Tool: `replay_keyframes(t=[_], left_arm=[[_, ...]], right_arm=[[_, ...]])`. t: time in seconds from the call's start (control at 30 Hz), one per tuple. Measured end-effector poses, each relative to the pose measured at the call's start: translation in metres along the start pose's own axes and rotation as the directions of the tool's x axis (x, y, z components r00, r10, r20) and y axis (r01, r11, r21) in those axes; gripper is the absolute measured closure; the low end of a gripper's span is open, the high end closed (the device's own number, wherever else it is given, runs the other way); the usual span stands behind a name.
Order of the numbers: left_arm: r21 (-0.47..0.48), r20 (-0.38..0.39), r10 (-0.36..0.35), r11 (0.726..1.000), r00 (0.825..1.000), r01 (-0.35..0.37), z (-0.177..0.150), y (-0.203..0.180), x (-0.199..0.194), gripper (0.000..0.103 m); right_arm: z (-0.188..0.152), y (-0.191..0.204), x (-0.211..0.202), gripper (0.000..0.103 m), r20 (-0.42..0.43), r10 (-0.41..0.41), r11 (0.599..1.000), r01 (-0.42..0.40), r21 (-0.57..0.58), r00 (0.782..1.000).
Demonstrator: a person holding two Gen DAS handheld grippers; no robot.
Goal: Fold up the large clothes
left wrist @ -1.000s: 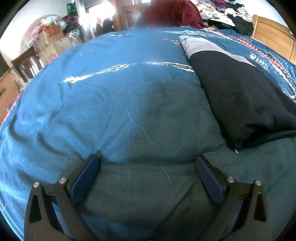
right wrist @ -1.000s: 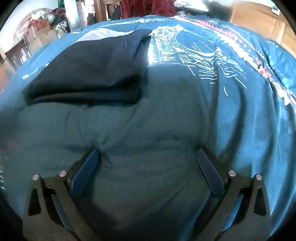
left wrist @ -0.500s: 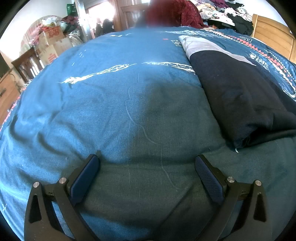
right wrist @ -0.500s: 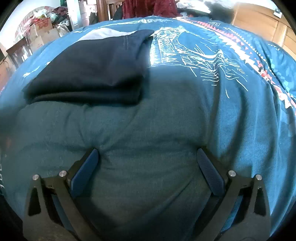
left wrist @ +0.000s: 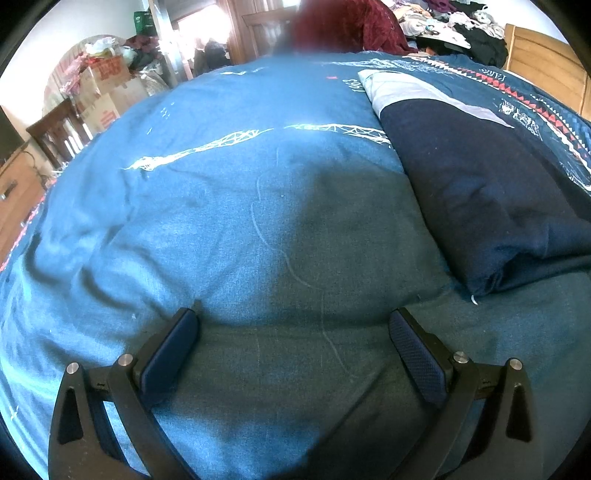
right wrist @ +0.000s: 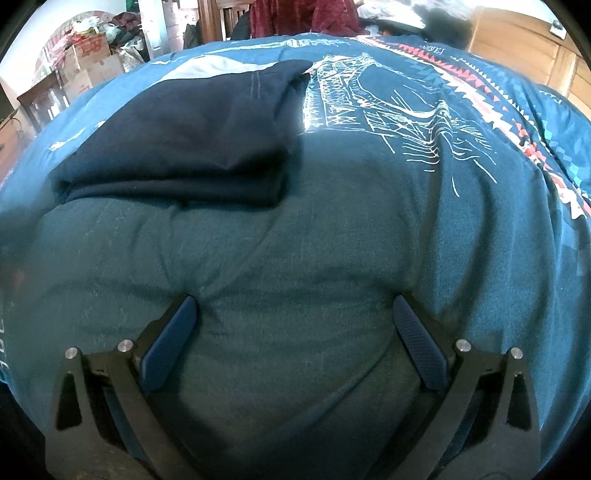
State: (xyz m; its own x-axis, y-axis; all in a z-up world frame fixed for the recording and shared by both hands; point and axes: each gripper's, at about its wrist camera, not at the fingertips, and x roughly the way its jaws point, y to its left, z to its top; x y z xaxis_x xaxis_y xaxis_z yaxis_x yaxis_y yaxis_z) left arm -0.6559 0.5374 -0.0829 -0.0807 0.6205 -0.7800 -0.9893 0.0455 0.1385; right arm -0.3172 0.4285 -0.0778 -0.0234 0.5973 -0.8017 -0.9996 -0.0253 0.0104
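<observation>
A folded dark navy cloth garment with a pale grey panel at its far end (left wrist: 480,192) is seen lying on a bed covered by a teal-blue quilt printed with white line drawings (left wrist: 221,221). In the left wrist view the left hand-held gripper (left wrist: 293,332) is held low over bare quilt, its two blue-padded fingers (left wrist: 170,350) spread wide with nothing between them. From it the garment lies ahead and to the right, its near corner just right of the right finger but apart from it. In the right wrist view the right hand-held gripper (right wrist: 293,321) is likewise wide open and empty, with only rumpled quilt between its pads; here the garment (right wrist: 192,133) lies ahead and to the left, its near folded edge well short of the fingertips. The garment is therefore placed between the two grippers and farther up the bed, neither one touching it. Its long axis is judged to run away from the person, from the near folded edge toward the grey panel at the far end. The left gripper appears slightly nearer, to the near corner, though the fisheye views make this uncertain. The garment already looks compactly folded, so the fold is judged to be at or near completion. Boxes and clutter (left wrist: 107,92) are visible far left, and a heap of clothes (left wrist: 454,22) beyond the bed.
</observation>
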Motion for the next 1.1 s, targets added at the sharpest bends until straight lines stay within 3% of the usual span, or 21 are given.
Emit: replay_keyframes(t=[1.1], left_arm=[[-0.003, -0.007, -0.006, 1.000, 1.000, 0.006, 0.0008, 0.0013, 0.0005, 0.000]], right_arm=[[-0.0028, 0.0024, -0.0020, 0.000, 0.028, 0.002, 1.000, -0.001, -0.007, 1.000]])
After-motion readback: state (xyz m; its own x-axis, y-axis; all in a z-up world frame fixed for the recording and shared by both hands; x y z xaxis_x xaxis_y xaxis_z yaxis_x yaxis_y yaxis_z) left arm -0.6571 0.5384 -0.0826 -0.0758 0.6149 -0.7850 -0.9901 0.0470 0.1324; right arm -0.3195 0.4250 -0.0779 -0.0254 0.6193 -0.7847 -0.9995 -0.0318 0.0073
